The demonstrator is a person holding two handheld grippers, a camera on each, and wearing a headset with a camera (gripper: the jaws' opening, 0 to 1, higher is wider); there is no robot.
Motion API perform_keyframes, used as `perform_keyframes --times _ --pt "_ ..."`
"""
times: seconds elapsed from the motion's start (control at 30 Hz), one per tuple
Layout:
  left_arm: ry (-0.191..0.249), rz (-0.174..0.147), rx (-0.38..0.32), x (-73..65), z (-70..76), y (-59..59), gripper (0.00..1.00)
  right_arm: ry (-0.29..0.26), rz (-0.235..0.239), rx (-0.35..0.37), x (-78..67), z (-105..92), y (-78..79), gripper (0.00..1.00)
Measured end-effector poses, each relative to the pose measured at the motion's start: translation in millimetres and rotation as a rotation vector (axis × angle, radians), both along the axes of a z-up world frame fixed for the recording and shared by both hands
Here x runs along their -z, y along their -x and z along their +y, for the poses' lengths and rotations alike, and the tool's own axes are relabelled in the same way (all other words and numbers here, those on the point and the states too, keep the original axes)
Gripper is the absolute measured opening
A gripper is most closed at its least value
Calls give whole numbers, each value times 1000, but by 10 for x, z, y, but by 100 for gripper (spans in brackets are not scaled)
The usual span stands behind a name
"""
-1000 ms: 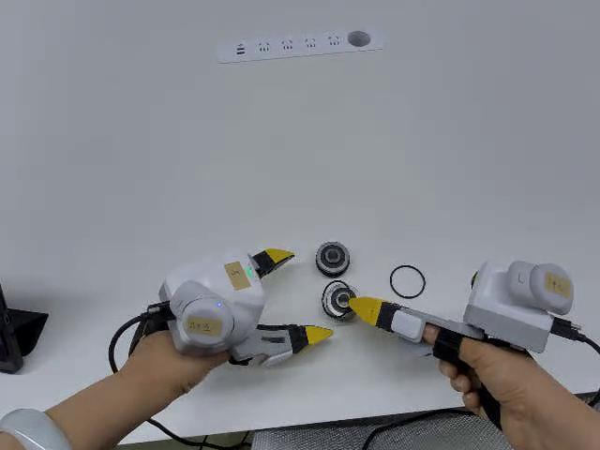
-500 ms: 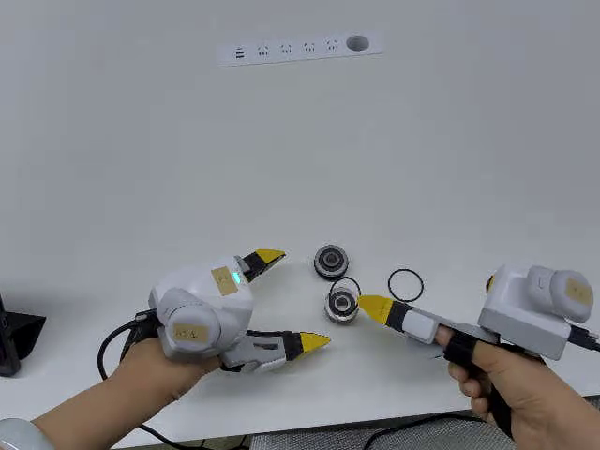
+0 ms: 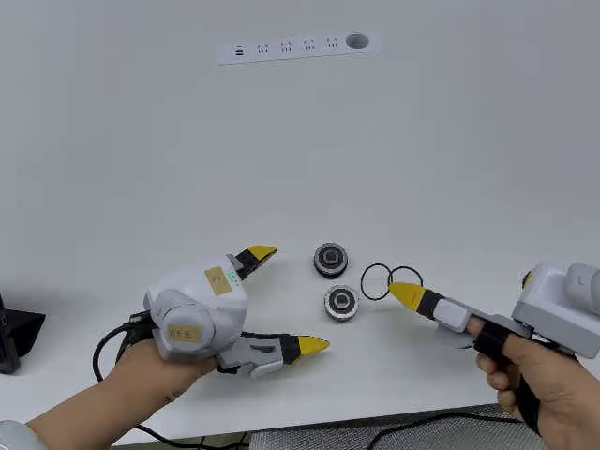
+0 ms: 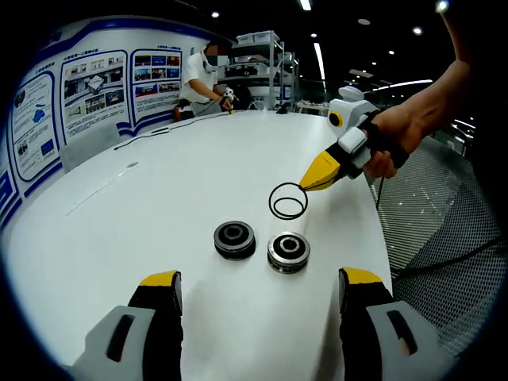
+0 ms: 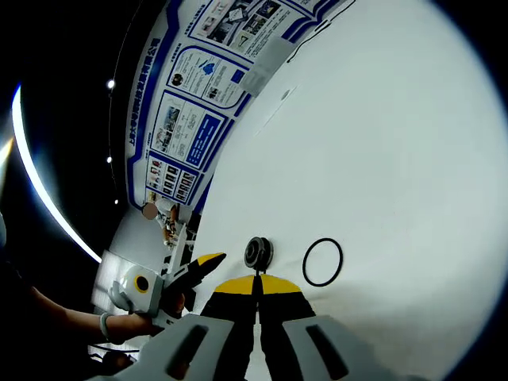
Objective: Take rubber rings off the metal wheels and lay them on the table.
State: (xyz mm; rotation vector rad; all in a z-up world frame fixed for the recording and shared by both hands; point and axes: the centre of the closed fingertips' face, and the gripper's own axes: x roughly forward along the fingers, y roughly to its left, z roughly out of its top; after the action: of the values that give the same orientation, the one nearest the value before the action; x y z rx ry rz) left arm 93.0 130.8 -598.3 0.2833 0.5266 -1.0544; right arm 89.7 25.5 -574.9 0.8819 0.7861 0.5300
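Worktop: the smooth, matt white table top (image 3: 450, 169) ran wide and flat; a long white power strip (image 3: 298, 45) lay across its far edge.
Left edge: a dark, angular object (image 3: 17, 330) stood on the table, cut off by the frame.
Left tongs: the rounded white plastic left gripper (image 3: 291, 298), with black jaws ending in pointed yellow tips, had its jaws spread wide apart and grasped nothing. Its tips pointed right, toward the wheels, and a black cable (image 3: 114, 339) looped behind it.
Far wheel: the round metal wheel with a black rubber band round its rim (image 3: 331, 259) lay flat on the table, bore facing up, just beyond its mate.
Near wheel: the bare, shiny grooved metal wheel (image 3: 341, 302) also lay flat with its bore up, between the two grippers and apart from both.
Held ring: the thin black rubber ring (image 3: 363, 280), a plain circle, was pinched at its right edge. It lay nearly level and reached left toward the wheels; the right gripper view showed it edge-on as a thin line.
Lying ring: a second thin black rubber ring (image 3: 406, 268) lay flat on the table right of the wheels, overlapping the held one in the head view.
Right tongs: the white right gripper (image 3: 408, 294) had its yellow tips clenched together on the held ring, its long axis pointing left.
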Motion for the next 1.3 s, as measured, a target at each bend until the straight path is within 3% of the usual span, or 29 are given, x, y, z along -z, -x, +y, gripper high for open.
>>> perform_keyframes --times 0.3,0.67,0.83,1.07,1.3 --pt "20 6 -18 -18 17 -12 87 46 15 60 91 -275 -69 2" --pt "20 12 -27 6 35 -23 89 48 43 54 178 -271 -48 2" --pt "15 14 -26 8 34 -17 88 74 51 56 236 -297 -42 2" --pt "9 18 -26 20 44 -7 87 143 33 31 278 -335 -29 3" --pt "9 18 -24 14 36 -3 86 289 -25 -57 297 -350 -13 7"
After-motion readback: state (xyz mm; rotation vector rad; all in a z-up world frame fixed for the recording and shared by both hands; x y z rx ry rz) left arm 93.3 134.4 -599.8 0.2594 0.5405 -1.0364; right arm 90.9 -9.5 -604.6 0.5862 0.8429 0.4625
